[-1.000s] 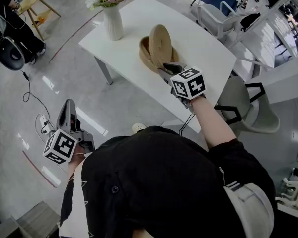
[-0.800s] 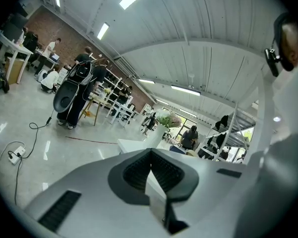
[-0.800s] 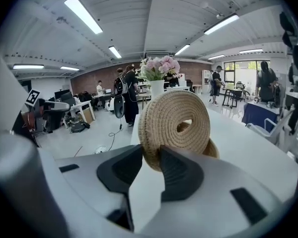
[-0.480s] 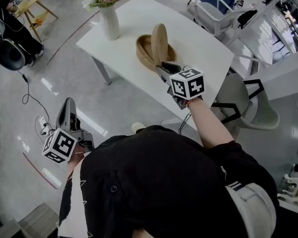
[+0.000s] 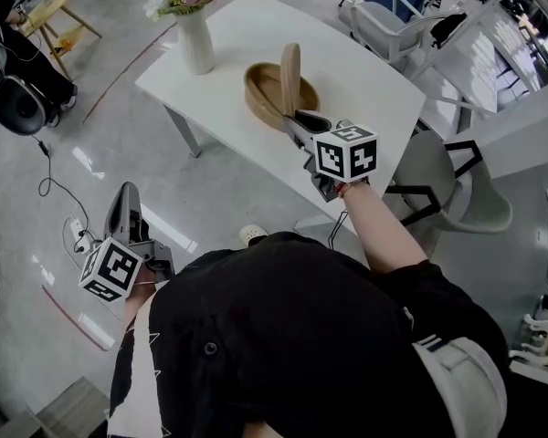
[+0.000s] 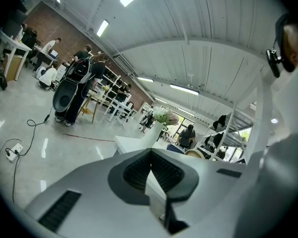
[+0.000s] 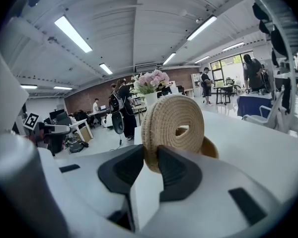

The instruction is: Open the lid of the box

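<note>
Right gripper (image 7: 150, 165) closing its jaws on round woven-straw lid (image 7: 174, 118), upright above woven-straw box (image 5: 260, 94); left gripper (image 6: 150, 167) jaws together, empty.

The head view looks steeply down from above the person, with the white table (image 5: 365, 71) well below it at 12 o'clock. The left gripper view sits low at 8 o'clock, off the table. It faces roughly 12 o'clock and tilts up over the floor toward the far table and the ceiling. The right gripper view sits at tabletop level, very near the upright woven lid (image 7: 174, 125), and faces about 11 o'clock. All three views share the flower vase (image 5: 199, 44) and the table.
</note>
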Tool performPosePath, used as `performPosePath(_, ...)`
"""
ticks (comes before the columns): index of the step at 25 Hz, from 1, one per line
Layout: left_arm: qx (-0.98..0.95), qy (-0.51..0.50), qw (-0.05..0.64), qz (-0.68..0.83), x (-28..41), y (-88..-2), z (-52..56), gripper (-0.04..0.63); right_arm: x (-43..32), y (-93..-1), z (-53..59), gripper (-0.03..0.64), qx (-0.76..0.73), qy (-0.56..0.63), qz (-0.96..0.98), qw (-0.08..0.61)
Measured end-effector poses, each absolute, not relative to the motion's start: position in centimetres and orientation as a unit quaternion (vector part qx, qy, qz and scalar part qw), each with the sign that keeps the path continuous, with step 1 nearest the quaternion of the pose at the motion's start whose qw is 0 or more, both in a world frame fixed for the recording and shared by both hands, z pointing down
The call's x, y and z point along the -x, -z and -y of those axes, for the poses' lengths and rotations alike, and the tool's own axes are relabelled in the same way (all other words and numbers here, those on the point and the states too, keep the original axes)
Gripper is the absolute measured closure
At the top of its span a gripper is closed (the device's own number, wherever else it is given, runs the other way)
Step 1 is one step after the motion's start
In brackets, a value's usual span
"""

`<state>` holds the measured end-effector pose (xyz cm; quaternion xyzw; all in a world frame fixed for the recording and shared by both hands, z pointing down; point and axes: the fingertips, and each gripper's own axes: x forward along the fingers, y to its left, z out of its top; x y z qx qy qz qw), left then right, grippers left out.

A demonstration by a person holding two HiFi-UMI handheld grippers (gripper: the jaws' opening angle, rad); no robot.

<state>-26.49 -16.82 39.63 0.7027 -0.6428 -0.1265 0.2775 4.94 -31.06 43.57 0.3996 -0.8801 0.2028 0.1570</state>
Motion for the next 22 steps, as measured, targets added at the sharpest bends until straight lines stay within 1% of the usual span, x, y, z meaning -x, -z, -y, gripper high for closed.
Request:
performPosePath(11,-0.708,0.128,0.278,0.636,26.2,-39.7,16.6,0.586,-5.6,-42.6,30.8,0.528,-0.417,-0.225,0.873,0.111)
performPosePath(22,-0.705,0.133,0.279,0.639,26.6,-39.7,14.9,0.586,-5.3,-41.1,29.7,0.529,-0.417,-0.214,0.877,0.101)
